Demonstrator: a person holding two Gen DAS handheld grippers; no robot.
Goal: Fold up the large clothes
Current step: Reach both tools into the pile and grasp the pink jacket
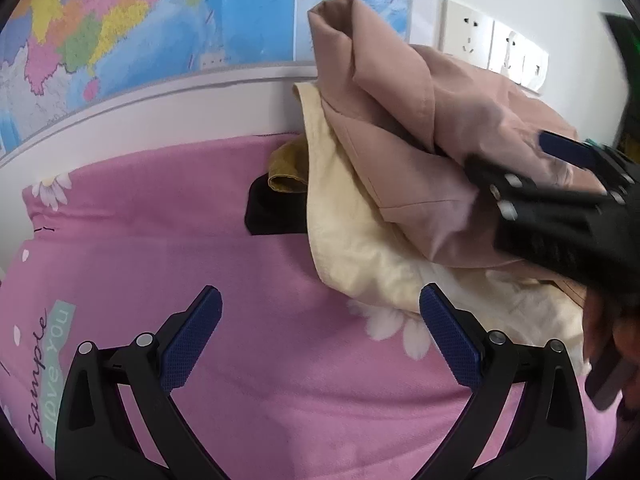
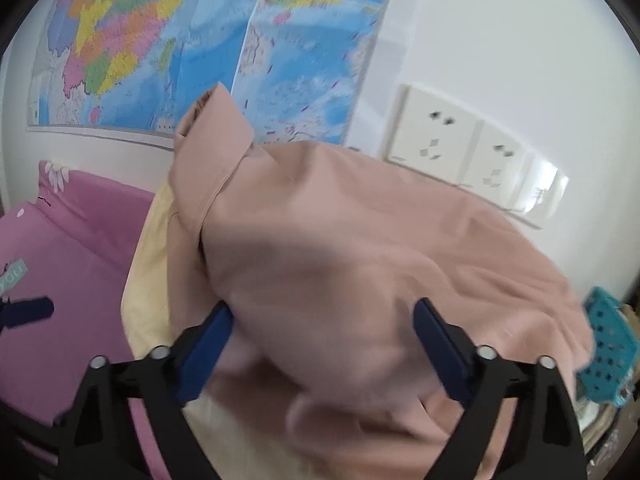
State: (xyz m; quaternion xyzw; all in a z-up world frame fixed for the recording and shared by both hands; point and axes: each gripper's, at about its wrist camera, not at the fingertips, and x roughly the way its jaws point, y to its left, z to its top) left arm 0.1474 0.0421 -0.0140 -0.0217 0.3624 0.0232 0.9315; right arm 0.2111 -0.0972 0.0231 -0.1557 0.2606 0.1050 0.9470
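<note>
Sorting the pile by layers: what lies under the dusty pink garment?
A cream garment lies directly beneath the dusty pink garment. Mustard fabric and black fabric peek out lower down; the rest is covered.

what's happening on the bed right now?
A person holds tongs in each hand over a pile of clothes on a pink sheet. The right tongs are open around a bunched part of the dusty-pink garment, which lies on top of a cream one. The left tongs hang open over the sheet, empty. Nothing folded yet.

Matt dusty-pink cloth garment (image 2: 360, 248), cream cloth (image 1: 360, 256) beneath, soft pink bedsheet (image 1: 160, 208), glossy paper map (image 1: 140, 20)
</note>
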